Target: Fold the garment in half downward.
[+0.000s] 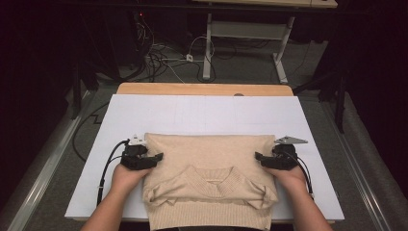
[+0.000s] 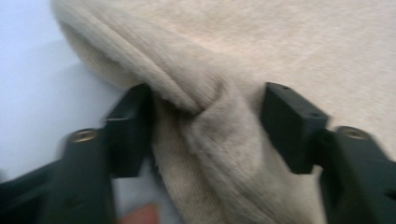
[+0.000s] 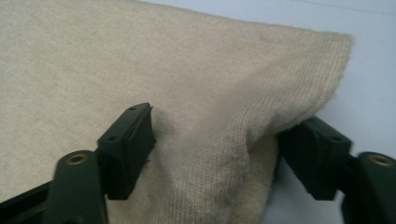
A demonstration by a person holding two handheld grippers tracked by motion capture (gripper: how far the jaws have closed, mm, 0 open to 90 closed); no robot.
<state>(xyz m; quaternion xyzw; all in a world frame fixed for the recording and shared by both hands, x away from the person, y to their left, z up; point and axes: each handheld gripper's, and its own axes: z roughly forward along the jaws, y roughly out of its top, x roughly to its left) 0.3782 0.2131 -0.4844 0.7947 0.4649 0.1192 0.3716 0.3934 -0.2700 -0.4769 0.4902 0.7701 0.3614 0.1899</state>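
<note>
A folded beige sweater (image 1: 207, 180) was spread at the near edge of the white board (image 1: 202, 113). Its left edge was bunched between the left gripper (image 1: 156, 157) jaws, its right edge between the right gripper (image 1: 260, 157) jaws; a firm pinch could not be confirmed.

The sweater (image 1: 207, 180) is beige knit, folded into a wide block on the white board (image 1: 202, 113), near the person's edge. Its ribbed collar (image 1: 222, 174) faces up in the middle of the front part, and the ribbed hem hangs a little over the near edge. The far edge is straight and flat. At the left side the cloth is bunched into a thick roll (image 2: 205, 140); at the right side the edge is lifted in a soft fold (image 3: 243, 140)
</note>
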